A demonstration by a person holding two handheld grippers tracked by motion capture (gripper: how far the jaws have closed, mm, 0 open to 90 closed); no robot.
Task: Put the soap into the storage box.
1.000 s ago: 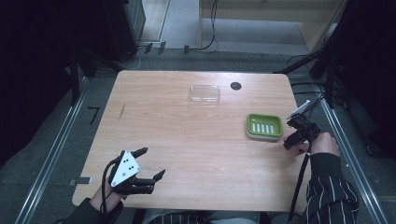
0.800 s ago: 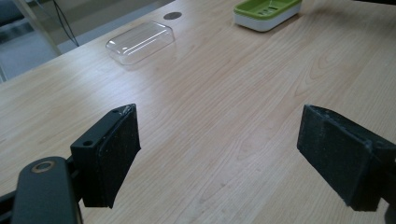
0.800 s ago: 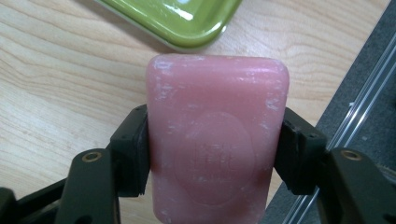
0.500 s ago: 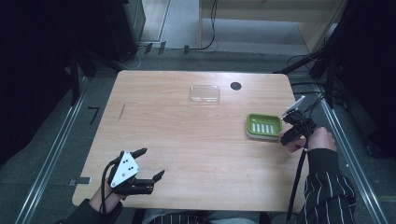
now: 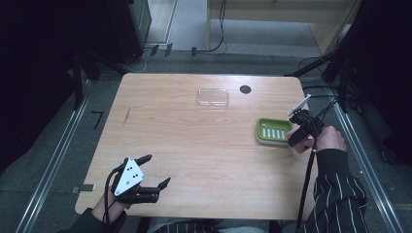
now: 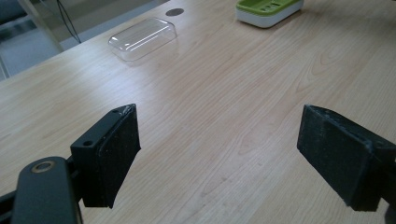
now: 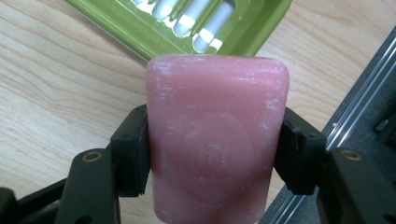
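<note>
Right fingers (image 7: 135, 154) clamped on pink soap bar (image 7: 217, 140) beside green soap dish (image 7: 187, 28), left fingers (image 6: 116, 156) spread wide over bare table (image 6: 224, 107)

A clear plastic lid (image 5: 213, 96) lies flat on the wooden counter (image 5: 184, 141) near its far edge, with a small dark round hole (image 5: 245, 89) just beside that lid.

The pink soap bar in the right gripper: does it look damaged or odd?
Slightly worn: the pink soap bar shows whitish scuffs along its edges, held between the right gripper pads near the green soap dish. Nothing else stands out.
</note>
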